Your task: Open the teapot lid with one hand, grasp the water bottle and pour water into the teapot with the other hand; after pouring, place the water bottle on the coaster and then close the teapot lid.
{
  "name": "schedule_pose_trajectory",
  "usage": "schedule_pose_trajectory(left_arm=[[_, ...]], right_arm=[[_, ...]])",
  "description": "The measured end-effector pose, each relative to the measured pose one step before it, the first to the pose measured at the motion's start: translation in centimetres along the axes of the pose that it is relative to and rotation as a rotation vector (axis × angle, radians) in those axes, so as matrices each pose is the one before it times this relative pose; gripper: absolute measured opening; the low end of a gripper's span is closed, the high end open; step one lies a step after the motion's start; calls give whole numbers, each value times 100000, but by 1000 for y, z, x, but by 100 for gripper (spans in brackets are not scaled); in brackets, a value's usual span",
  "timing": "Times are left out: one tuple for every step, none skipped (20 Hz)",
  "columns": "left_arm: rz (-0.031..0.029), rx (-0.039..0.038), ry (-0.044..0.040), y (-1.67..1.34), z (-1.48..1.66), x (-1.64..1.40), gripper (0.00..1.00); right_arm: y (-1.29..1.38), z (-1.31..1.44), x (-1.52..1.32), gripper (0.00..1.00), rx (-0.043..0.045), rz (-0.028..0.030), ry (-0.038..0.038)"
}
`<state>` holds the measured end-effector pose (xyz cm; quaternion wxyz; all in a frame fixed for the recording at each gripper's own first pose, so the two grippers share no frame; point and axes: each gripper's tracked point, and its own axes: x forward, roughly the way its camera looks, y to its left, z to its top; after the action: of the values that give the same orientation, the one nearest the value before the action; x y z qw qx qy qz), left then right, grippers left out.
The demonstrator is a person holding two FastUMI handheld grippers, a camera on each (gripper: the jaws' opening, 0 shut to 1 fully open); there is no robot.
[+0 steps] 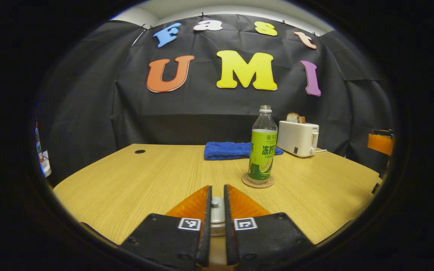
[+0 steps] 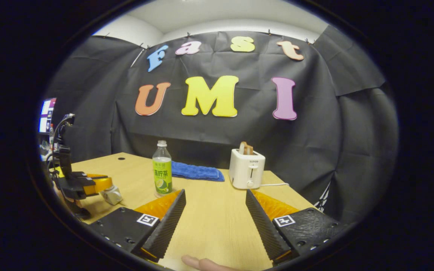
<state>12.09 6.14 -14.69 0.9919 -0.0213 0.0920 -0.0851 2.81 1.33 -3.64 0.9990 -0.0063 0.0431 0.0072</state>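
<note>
Left hand-held gripper (image 1: 217, 210): fingers drawn almost together, clenched on the knob of the teapot lid (image 1: 217, 216); the pale metal lid shows in the narrow gap between them, above the near edge of the desk (image 1: 134, 180). In the right gripper view the same left hand-held gripper (image 2: 106, 190) shows at far left, holding the lid (image 2: 111, 195) just above the desk surface (image 2: 217, 210). Cannot tell where the teapot body is.

Right hand-held gripper (image 2: 215, 210): released, fingers spread wide, nothing between them, poised over the near part of the desk. A fingertip (image 2: 202, 262) of the person shows at the bottom edge of that view.

Water bottle (image 1: 263, 145): upright on the round coaster (image 1: 257, 181), right of centre, uncapped as far as can be seen, green label, apart from both grippers. In the right gripper view the bottle (image 2: 162, 169) stands left of centre, beyond the right gripper's left finger.

Blue towel (image 1: 236, 149): folded, lying behind the bottle toward the far edge; also seen in the right gripper view (image 2: 196, 171).

White toaster (image 1: 298, 138): far right of the desk, a slice of bread (image 1: 295, 117) standing in its slot; cord trails off to the right. Toaster (image 2: 246, 168) right of the towel in the right gripper view.
</note>
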Motion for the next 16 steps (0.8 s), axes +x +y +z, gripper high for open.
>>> schedule_pose_trajectory(left_arm=[[-1283,129,891,-570,187,-383,35],[2261,1640,-701,299,536,-317,59],[2213,1933,-991,242,687,-367,67],[1789,1216,-501,196,618,-605,79],[722,-79,-634,0,808,-488,84],[419,-1341,-124,-186,824,-763,92],[220,-1360,-546,60,868,-766,94],[2481,-1157,-294,472,970,-796,95],[2598,-578,-1327,664,1235,-805,96],[1525,-399,-949,310,904,-805,99],[285,-525,-1219,143,992,-861,99],[-282,-758,-956,18,832,-872,99],[-885,-640,-1240,-205,730,-935,99],[-998,93,-619,-394,491,-912,99],[-700,771,-194,-245,250,-966,100],[420,929,-399,189,279,-755,99]], right_arm=[[-123,87,-415,95,261,-582,-406],[29,54,-273,95,-106,-394,-78],[282,4,-374,95,-422,628,45],[225,119,-313,95,-427,716,-316],[168,372,-391,95,-592,343,-996],[-24,505,-317,95,-1058,203,-1426],[-75,590,-289,95,-1158,-150,-1650],[-136,531,-252,95,-584,-596,-1605],[-96,448,-190,95,24,-216,-998],[41,297,-322,95,605,418,-699],[8,290,-293,95,473,508,-567],[-89,448,-248,95,462,217,-916],[-288,398,-221,95,1069,-801,-805],[-220,42,-302,95,1580,-474,-104],[-39,84,-122,95,1569,-276,399],[-240,-181,-73,95,967,-1192,1015]])
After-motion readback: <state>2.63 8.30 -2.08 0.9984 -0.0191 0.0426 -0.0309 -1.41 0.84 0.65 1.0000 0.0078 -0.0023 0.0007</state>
